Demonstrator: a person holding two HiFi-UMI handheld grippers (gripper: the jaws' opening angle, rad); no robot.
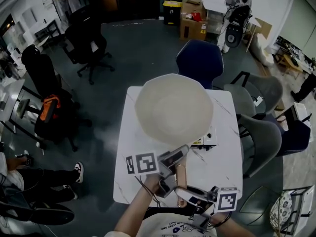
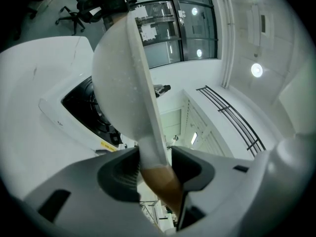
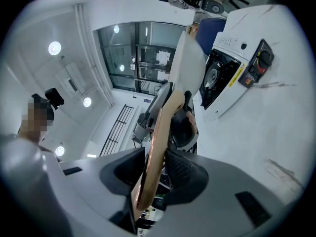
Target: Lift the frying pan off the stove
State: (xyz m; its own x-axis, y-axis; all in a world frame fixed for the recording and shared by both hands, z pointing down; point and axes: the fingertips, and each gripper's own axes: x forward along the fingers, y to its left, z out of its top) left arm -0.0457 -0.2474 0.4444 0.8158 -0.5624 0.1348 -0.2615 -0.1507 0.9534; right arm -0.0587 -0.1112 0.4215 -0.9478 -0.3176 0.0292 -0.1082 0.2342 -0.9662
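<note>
**Q:** where's the frying pan (image 1: 173, 107) at?

**A:** It's held up above the stove (image 3: 232, 46). Its handle (image 1: 180, 177) is clamped by the left gripper (image 2: 154, 168) jaws, and by the right gripper (image 3: 157, 169) jaws nearer the end.

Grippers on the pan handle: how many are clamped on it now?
2. The left gripper grips the handle close to the frying pan; the right gripper grips its brown end.

We wear a white T-shirt (image 1: 174, 228) with dark print across the front. Our left gripper (image 2: 154, 169) and right gripper (image 3: 157, 174) have pale grey shells, with dark ribbed pads (image 3: 185, 174) lining the jaws. Each carries a cube (image 1: 143, 163) of black-and-white square markers. Thin dark cables (image 1: 148, 187) run under the left one.
</note>
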